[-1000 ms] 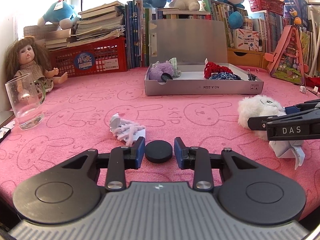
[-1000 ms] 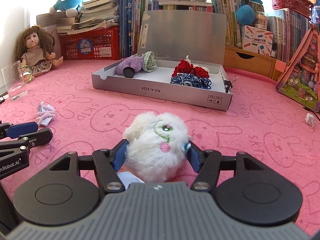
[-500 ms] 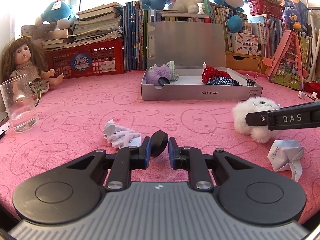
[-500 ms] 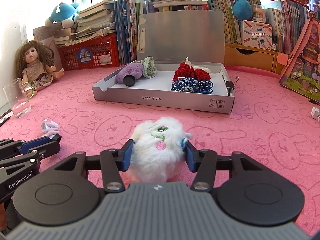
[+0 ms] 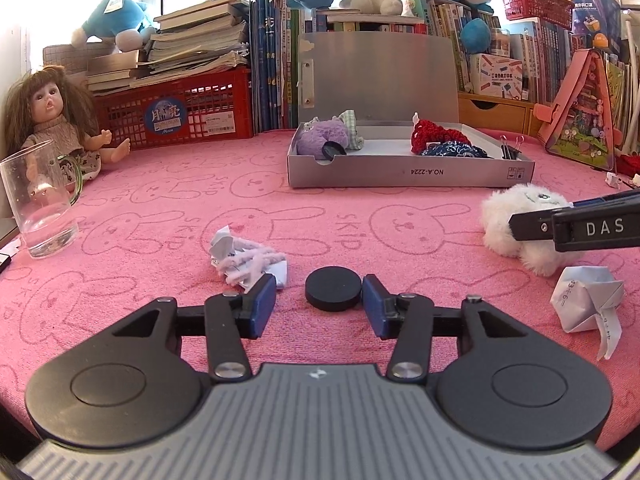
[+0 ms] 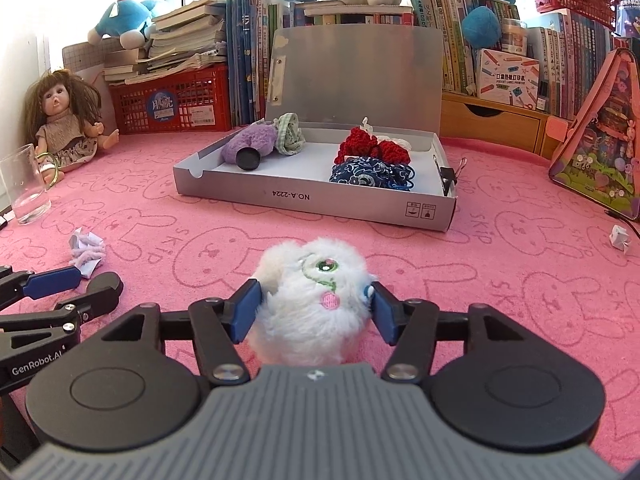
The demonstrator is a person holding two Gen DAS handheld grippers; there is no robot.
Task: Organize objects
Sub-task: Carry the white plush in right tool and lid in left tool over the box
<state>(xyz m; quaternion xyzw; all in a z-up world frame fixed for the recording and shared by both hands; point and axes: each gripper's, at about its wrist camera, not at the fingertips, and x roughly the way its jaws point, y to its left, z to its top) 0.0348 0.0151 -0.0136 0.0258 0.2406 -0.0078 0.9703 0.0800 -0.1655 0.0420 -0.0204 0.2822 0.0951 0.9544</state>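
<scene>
Item: black disc (image 5: pixel 333 289). Half a second back it was standing on edge, pinched in the left gripper (image 5: pixel 319 302); it is now lying flat on the pink cloth (image 5: pixel 160 208), and the jaws have just been opening, with the disc sitting between them. The right-hand pad is touching or nearly touching the disc's rim; the left-hand pad is standing clear of it. Jaws moderately wide, holding nothing.

Item: white plush toy (image 6: pixel 310 300). It is resting on the cloth inside the right gripper (image 6: pixel 315 306), whose jaws have just been opening again after a squeeze. The pads are sitting against the fur on both sides; whether they are pressing is not clear, so the grip reads as loose at best.

Item: grey box (image 6: pixel 312 200), lid up, beyond both grippers, already holding a purple plush, a second black disc, and red and blue knitted pieces.

Risks, as judged: the disc is thin and flat, so a closing pinch is likely tipping it up or skating it off again; the fluffy toy is compressing under the pads and may be slipping out on the lift.
</scene>
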